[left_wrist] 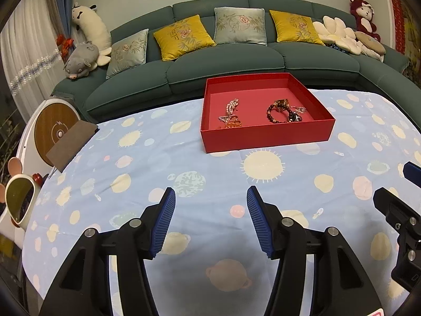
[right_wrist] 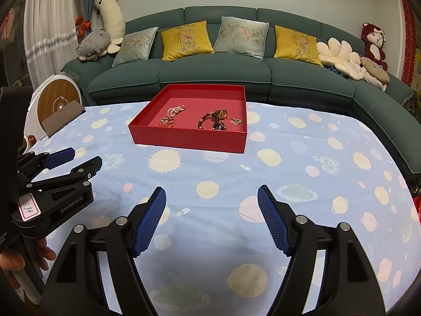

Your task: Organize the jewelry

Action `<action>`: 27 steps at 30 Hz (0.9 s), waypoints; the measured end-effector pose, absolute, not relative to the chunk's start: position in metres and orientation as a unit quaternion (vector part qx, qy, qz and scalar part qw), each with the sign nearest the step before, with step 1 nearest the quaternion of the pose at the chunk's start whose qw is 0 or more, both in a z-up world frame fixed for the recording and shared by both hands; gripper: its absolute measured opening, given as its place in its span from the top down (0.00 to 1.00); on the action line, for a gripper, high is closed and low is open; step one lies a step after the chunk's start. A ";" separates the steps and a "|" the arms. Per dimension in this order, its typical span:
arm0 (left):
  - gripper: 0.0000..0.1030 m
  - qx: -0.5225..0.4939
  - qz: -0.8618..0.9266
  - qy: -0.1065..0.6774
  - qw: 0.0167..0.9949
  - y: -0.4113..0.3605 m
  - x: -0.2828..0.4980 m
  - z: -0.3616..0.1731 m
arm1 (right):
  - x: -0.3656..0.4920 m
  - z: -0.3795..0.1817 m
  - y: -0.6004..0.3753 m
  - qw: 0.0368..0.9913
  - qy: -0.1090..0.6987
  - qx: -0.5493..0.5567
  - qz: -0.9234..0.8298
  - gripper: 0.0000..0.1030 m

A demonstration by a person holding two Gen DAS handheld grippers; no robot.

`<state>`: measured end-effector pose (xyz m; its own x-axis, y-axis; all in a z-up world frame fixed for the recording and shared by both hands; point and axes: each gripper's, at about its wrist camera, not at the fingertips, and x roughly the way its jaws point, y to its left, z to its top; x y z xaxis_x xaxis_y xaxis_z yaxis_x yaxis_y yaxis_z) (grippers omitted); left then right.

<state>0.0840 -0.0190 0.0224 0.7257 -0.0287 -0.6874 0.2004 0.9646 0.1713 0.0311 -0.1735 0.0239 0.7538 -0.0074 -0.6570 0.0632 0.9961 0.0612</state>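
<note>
Fingers: both grippers, left [left_wrist: 210, 221] and right [right_wrist: 211, 220], we see spread apart, empty.
Box [right_wrist: 189, 139], twelve o'clock: we see a pearl strand [right_wrist: 175, 110], dark bead bracelet [right_wrist: 208, 121].
Writing: "GenRobot.AI", "13.14".

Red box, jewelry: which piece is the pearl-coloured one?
The pale pink-white bead strand, in the left half of the red box. The dark beaded bracelet sits to its right; the amber-orange piece lies just in front of it.

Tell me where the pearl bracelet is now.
The pearl bracelet lies in the red box, on its left side in both views, just behind a gold trinket and left of the dark bead bracelet.
</note>
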 end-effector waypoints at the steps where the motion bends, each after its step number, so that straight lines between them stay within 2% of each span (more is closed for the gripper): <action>1: 0.43 0.117 -0.061 0.365 0.922 -0.019 0.084 0.021 | 0.032 0.022 -0.172 0.935 0.353 0.038 -0.018 0.32; 27: 0.34 0.092 -0.053 0.367 0.924 -0.023 0.082 0.012 | 0.040 0.012 -0.160 0.932 0.361 0.035 -0.015 0.28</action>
